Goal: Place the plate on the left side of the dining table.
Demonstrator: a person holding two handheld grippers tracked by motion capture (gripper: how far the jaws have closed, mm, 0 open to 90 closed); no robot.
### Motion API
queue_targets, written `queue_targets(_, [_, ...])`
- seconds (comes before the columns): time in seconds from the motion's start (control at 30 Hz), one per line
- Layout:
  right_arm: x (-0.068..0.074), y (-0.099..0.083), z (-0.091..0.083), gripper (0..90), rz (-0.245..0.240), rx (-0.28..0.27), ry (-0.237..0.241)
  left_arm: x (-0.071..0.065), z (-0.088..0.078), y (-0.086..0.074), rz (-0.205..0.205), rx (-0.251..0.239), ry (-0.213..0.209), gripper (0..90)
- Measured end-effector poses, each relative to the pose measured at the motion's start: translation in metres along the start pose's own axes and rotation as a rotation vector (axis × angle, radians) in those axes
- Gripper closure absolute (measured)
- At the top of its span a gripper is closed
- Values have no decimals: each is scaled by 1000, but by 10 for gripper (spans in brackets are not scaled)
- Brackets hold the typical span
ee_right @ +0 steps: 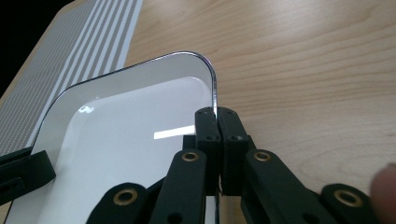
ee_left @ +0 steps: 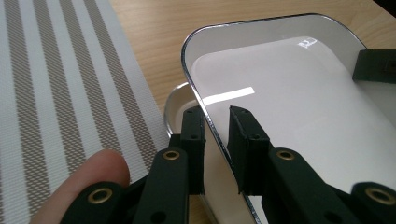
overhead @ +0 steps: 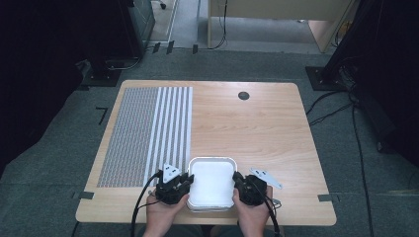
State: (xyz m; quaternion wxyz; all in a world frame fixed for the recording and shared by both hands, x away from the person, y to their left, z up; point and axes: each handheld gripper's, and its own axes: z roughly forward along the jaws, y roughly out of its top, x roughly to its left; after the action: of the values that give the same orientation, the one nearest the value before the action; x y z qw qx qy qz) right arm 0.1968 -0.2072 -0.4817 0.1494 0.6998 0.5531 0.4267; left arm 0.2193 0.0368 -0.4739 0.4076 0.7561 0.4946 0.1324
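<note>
A white tray [overhead: 212, 160] with a shiny metal rim lies near the table's front edge, between my two grippers. In the left gripper view, the left gripper [ee_left: 215, 116] straddles the left rim of the tray [ee_left: 280, 93], one jaw outside and one inside, with a gap still showing beside the rim. In the high view the left gripper [overhead: 187, 183] sits at the tray's left side. The right gripper [ee_right: 216, 114] is shut on the right rim of the tray [ee_right: 126, 135], pads pinched together on the thin edge. From above, the right gripper [overhead: 237, 183] is at the tray's right side.
A grey and white striped placemat [overhead: 148, 133] covers the table's left part, its edge close to the tray. A round cable hole [overhead: 243, 95] lies at the back. Bare wood [overhead: 267, 128] stretches behind and right of the tray. Hands hold both grippers at the front edge.
</note>
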Motion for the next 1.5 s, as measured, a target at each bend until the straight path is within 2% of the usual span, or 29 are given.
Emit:
queue_targets(0.47, [43, 20, 21, 894, -32, 20, 51, 39, -21, 21, -13, -39, 59, 797])
queue_targets(0.5, [43, 20, 21, 894, -32, 20, 51, 39, -21, 21, -13, -39, 59, 800])
queue_targets(0.53, [52, 22, 25, 896, -38, 16, 54, 46, -25, 24, -12, -41, 72, 802])
queue_targets(0.73, [75, 27, 38, 896, -53, 16, 67, 70, -32, 33, -25, -48, 90, 812])
queue_targets(0.77, [75, 27, 38, 896, -53, 16, 67, 70, -32, 33, -25, -48, 90, 813])
queue_targets(0.8, [84, 29, 44, 897, -51, 18, 73, 77, -35, 36, -26, -48, 100, 814])
queue_targets(0.97, [101, 34, 55, 897, -60, 19, 79, 93, -39, 44, -30, -51, 126, 816])
queue_targets(1.03, [107, 37, 59, 897, -65, 18, 82, 96, -40, 45, -30, -53, 129, 817])
queue_targets(1.07, [113, 38, 63, 897, -68, 18, 82, 104, -41, 47, -33, -55, 139, 817])
queue_targets(1.17, [119, 40, 68, 897, -74, 19, 83, 111, -43, 49, -39, -55, 147, 819])
queue_targets(1.2, [126, 41, 73, 897, -72, 24, 86, 118, -44, 50, -45, -55, 153, 820])
queue_targets(1.4, [145, 47, 92, 896, -76, 39, 101, 142, -46, 57, -56, -52, 170, 823])
queue_targets(1.43, [148, 48, 95, 897, -74, 42, 105, 142, -46, 57, -56, -52, 170, 825])
queue_targets(1.5, [154, 49, 102, 896, -80, 49, 114, 154, -46, 62, -59, -50, 184, 829])
